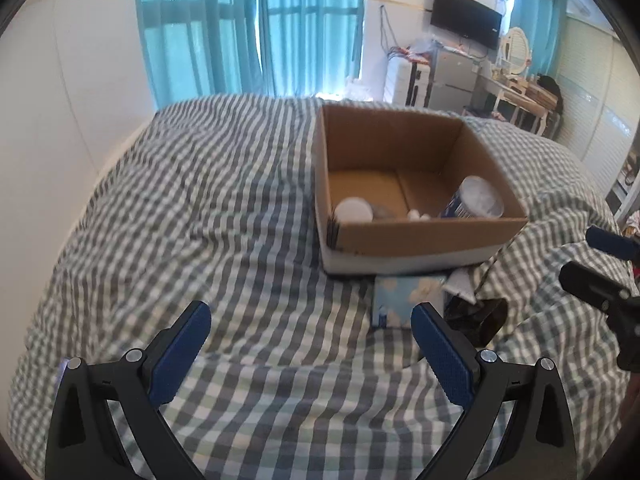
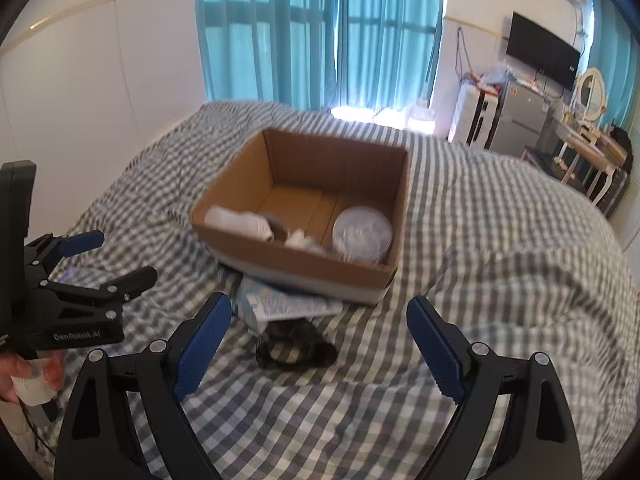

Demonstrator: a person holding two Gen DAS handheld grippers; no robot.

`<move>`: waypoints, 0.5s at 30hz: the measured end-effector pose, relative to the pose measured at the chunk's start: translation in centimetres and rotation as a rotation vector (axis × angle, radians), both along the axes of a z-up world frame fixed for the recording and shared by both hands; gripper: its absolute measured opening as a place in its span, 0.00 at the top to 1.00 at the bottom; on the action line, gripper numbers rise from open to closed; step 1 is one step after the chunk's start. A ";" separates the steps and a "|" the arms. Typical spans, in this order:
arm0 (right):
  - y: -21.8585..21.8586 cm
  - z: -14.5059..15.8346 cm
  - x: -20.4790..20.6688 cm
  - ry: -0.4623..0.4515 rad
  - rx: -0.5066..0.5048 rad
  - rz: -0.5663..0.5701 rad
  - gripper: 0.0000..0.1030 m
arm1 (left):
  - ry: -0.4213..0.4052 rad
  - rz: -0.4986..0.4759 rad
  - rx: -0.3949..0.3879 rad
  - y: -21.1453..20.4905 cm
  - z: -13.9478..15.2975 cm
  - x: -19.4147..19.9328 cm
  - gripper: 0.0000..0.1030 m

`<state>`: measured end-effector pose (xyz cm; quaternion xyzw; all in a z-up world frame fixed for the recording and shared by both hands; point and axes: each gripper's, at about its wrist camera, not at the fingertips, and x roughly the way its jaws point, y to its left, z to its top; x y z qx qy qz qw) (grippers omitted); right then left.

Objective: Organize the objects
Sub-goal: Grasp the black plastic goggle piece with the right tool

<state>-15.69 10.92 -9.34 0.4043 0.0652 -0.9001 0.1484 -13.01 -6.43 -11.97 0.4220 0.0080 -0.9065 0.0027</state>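
Checked bedspread (image 1: pixel 200 200) carries cardboard box (image 1: pixel 400 236) beyond both wide-open, empty grippers

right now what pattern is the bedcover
A grey-and-white check on the bedcover, with faint green tints nearer the camera; clearest in the left wrist view.

- A box (image 2: pixel 304 216) was set mid-bed (image 2: pixel 500 240).
- A can (image 2: pixel 362 234), a bottle (image 2: pixel 240 222) and small pieces (image 2: pixel 298 238) were held inside.
- A packet (image 2: pixel 280 304) and a pouch (image 2: pixel 296 344) lay before it.
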 end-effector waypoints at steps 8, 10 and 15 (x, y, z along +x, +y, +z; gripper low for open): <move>-1.2 -4.4 -1.2 -0.088 -0.019 0.025 0.13 | -0.052 -0.006 -0.005 -0.1 -2.6 -0.6 0.00; -1.6 -5.4 -1.6 -0.113 -0.013 0.035 0.13 | -0.063 -0.010 -0.009 -0.1 -3.1 -0.7 0.00; -2.3 -7.3 -2.2 -0.147 0.046 0.046 0.13 | -0.094 -0.018 -0.016 0.0 -4.0 -1.2 0.00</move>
